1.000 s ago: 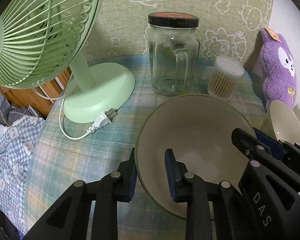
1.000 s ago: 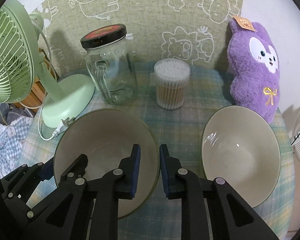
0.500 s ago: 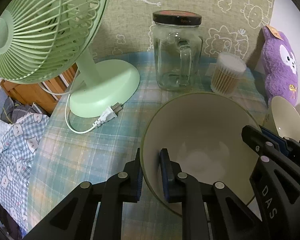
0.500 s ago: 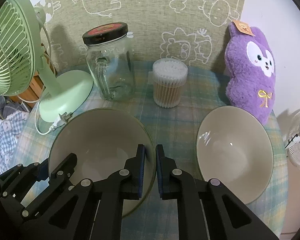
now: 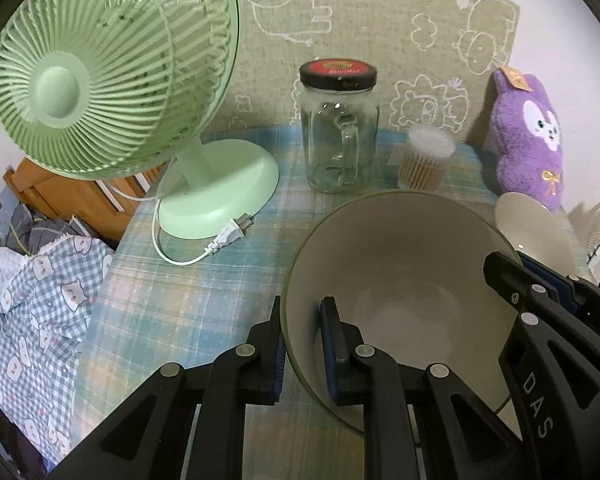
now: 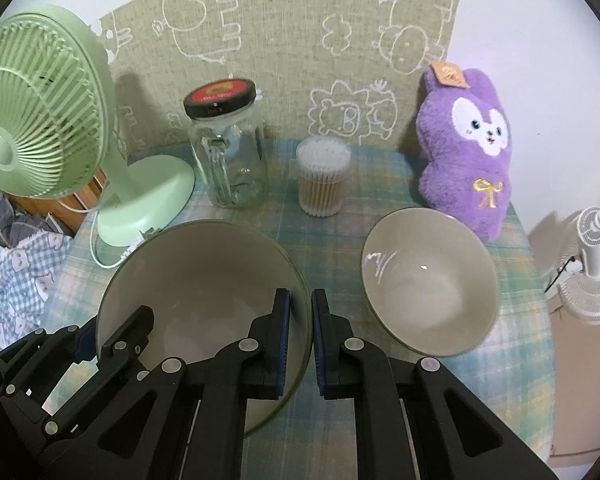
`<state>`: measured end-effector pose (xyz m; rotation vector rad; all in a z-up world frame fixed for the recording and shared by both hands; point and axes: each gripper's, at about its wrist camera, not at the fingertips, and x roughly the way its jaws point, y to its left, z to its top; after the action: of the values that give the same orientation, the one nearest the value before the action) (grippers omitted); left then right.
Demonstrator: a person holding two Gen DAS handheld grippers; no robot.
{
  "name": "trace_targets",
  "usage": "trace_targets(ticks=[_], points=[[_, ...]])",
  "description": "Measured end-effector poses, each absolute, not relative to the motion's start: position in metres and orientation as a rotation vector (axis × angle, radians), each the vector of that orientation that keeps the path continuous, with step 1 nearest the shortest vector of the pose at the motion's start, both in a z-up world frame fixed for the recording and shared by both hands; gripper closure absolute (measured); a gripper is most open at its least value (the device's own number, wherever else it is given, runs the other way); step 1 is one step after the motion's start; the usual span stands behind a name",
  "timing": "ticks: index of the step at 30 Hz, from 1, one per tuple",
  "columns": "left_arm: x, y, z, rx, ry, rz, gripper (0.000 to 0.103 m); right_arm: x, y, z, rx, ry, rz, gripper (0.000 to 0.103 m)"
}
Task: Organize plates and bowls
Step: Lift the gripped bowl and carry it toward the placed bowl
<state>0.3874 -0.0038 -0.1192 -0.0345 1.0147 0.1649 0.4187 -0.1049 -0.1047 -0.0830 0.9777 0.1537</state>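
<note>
A large cream bowl with a green rim (image 5: 404, 264) (image 6: 204, 268) is held between both grippers, lifted above the checked tablecloth. My left gripper (image 5: 302, 320) is shut on its left rim, one finger inside and one outside. My right gripper (image 6: 301, 312) is shut on its right rim and also shows in the left wrist view (image 5: 540, 280). A second, smaller cream bowl (image 6: 428, 280) (image 5: 536, 236) sits on the cloth to the right, in front of the purple toy.
A green desk fan (image 5: 112, 64) with a loose plug cord (image 5: 228, 236) stands at the left. A glass jar with a black lid (image 6: 228, 148), a cotton-swab tub (image 6: 323, 176) and a purple plush rabbit (image 6: 468, 152) line the back. A small white fan (image 6: 596, 256) stands beyond the table's right edge.
Both grippers closed onto the big bowl's rim and raised it; the views pulled back and up from the table. The smaller bowl has not moved.
</note>
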Motion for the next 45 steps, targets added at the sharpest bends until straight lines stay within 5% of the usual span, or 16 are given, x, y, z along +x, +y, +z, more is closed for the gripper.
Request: trace_targets(ticks=[28,45], points=[[0.264,0.016,-0.018,0.009,0.880,0.054,0.090,0.274,-0.088,0.005,-0.025,0.861,0.029,0.089],[0.185,0.032,-0.030,0.038,0.896,0.013,0.090,0.181,-0.073,-0.006,-0.001,0.883,-0.014,0.089]])
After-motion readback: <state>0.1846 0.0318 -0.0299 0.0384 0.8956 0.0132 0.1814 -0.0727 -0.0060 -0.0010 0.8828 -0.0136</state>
